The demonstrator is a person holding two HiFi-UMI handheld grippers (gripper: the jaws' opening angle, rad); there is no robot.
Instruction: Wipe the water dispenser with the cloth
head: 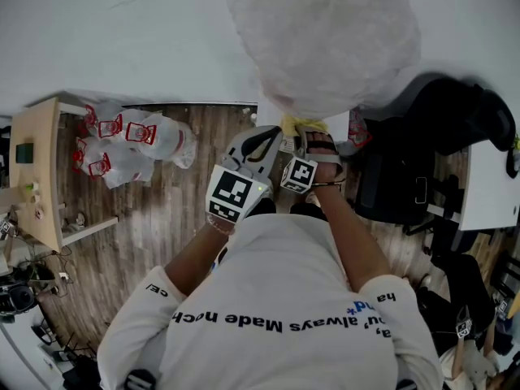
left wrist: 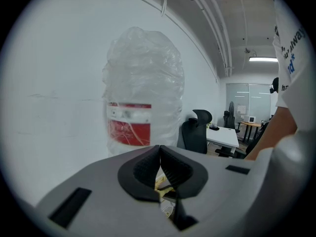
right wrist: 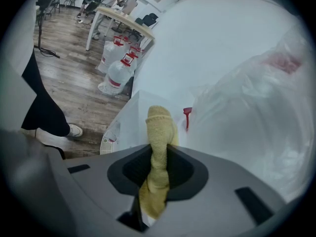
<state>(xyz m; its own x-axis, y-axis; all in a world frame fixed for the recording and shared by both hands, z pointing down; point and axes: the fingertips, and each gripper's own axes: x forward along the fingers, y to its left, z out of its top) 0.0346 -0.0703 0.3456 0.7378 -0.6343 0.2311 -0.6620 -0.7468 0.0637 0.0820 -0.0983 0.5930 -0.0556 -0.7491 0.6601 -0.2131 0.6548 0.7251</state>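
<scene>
While the right gripper (right wrist: pixel 158 149) is pinching a fuzzy yellow terry cloth (right wrist: pixel 159 127) tight between its fingers, close to the smooth white water dispenser (right wrist: pixel 129 115) and its crinkled plastic-wrapped bottle (right wrist: pixel 247 107), the left gripper (left wrist: pixel 159 152) is hovering with its fingers pressed together on nothing. Bare wood-plank floor (head: pixel 154 226) is lying open on the left, and a black office chair (head: pixel 398 177) is crowding the right.

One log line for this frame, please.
left gripper shut, empty | right gripper shut on cloth | cloth near water dispenser front, contact unclear
</scene>
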